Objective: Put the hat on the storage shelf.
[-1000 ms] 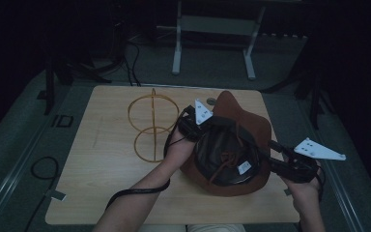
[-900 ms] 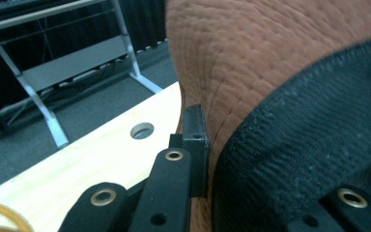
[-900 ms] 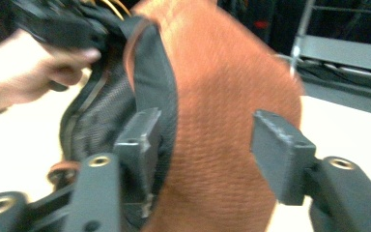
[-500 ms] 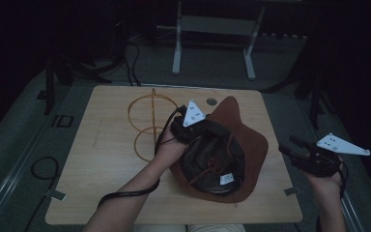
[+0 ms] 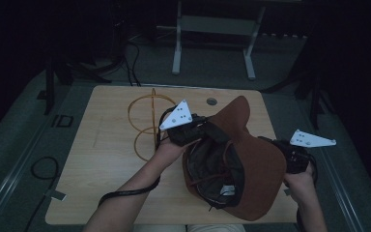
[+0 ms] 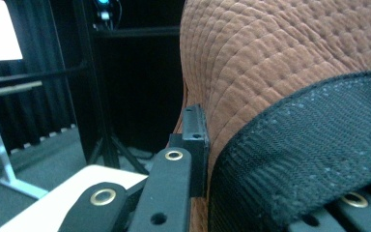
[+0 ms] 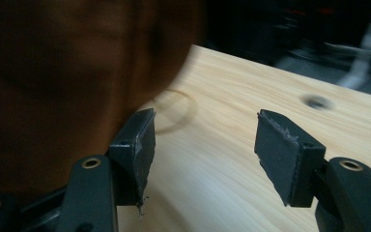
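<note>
left tool (image 5: 193,129) is clenched on the black inner band of the brown hat (image 5: 256,164), holding it tipped up, lining facing the person, over the bench's (image 5: 106,159) right half toward the near edge; right tool (image 7: 200,145) sits released beside the brim near the right edge, and with one pinch carrying it, the fabric could slip free and flop off that edge
</note>
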